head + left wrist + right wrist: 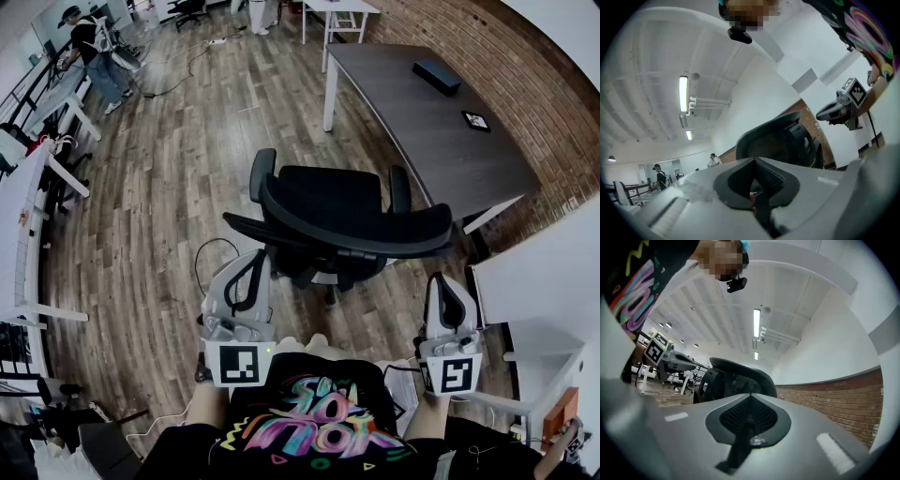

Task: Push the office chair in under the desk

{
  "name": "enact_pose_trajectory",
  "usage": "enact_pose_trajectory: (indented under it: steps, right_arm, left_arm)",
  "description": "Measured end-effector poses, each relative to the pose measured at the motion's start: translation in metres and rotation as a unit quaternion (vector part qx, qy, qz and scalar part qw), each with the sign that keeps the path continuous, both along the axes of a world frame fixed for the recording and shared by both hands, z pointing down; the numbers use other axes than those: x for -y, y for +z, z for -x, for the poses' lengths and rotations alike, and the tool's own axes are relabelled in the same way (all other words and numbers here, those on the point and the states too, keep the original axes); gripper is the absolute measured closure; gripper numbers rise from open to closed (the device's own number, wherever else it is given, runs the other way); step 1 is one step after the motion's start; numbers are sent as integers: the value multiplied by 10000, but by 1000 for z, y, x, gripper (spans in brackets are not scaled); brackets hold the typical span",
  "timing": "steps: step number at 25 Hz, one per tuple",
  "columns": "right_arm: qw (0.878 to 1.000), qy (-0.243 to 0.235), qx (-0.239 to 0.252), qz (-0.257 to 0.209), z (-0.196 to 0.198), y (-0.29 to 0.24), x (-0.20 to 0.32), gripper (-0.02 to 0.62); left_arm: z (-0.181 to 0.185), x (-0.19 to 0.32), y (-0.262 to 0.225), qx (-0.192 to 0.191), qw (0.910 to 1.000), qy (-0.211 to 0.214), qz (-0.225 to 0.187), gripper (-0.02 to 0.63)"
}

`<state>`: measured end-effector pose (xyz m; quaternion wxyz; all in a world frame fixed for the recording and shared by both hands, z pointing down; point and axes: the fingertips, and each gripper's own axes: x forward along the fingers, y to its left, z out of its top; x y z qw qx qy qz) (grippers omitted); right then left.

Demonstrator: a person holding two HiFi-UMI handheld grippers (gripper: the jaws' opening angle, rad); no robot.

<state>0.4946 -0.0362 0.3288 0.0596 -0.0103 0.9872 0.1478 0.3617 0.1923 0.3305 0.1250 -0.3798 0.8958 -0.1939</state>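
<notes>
Beside the red brick wall (pixel 506 66) stands a dark grey rectangular desk (pixel 403 122) on white legs, with a flat black box (pixel 436 75) and a small square-marker card (pixel 476 120) on its top. Out on the brown wood-plank floor (pixel 169 187), close by the desk's near corner and not under it, sits the black mesh-backed office chair (pixel 347 211) (its curved backrest is turned toward the person). The left hand-held gripper (pixel 251 267) is held just behind the backrest's left end, the right hand-held gripper (pixel 442 284) just behind its right end. Both have their jaws pressed together with nothing between them. Whether either tip touches the chair cannot be told.
</notes>
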Motion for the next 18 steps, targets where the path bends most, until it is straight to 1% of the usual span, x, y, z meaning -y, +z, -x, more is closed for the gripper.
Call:
enact_pose_trajectory:
  steps: [8,11,13,16,18]
  right_arm:
    - [9997,36,-69,-252,1,1,17,594]
    - [9996,17,-79,-285,-1,3,23,594]
    - [9989,26,-204,-411,0,8,28,594]
    - [9968,-31,-483,-631,3,19,37,591]
    - [9956,-180,-637,-665,5,27,41,557]
  left_arm:
    - [10,-1,11,16,9998,-108,149,604]
    - [17,-6,22,-154,9994,-227,213,604]
    - [22,-8,27,-223,9992,-244,246,604]
    - [30,-10,34,-218,9985,-239,433,604]
    - [36,-9,39,-194,9978,-199,609,604]
